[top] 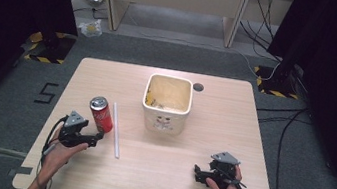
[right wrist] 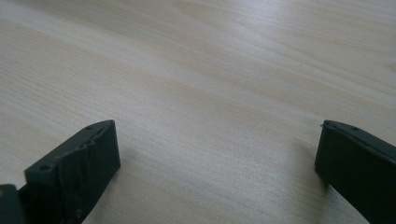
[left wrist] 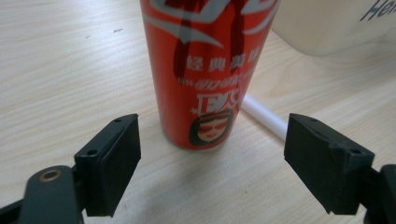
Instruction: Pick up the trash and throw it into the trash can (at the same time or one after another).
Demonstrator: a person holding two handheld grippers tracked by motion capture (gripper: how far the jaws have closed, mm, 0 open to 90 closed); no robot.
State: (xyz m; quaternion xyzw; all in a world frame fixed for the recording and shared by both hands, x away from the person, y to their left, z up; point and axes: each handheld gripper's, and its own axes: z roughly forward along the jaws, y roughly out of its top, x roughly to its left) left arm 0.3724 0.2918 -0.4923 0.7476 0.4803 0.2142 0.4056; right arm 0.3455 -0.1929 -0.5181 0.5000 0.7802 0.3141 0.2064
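Note:
A red soda can [top: 101, 114] stands upright on the wooden table [top: 209, 146], left of centre. My left gripper [top: 95, 138] sits just in front of the can, open, jaws pointing at it. Through the left gripper view the can [left wrist: 205, 70] fills the gap ahead of my left gripper [left wrist: 212, 163], not between the pads. A white straw [top: 116, 129] lies flat right of the can, and its end [left wrist: 264, 115] peeks out behind it. My right gripper [top: 197, 173] rests low at the table's front right, open over bare wood [right wrist: 210, 93], its midpoint [right wrist: 217, 168] holding nothing.
A cream square bucket [top: 166, 103] with scraps inside stands at the table's middle back; its wall [left wrist: 327, 23] shows beyond the can. A small round hole [top: 198, 87] is in the table behind it. Desk legs and cables lie on the floor beyond.

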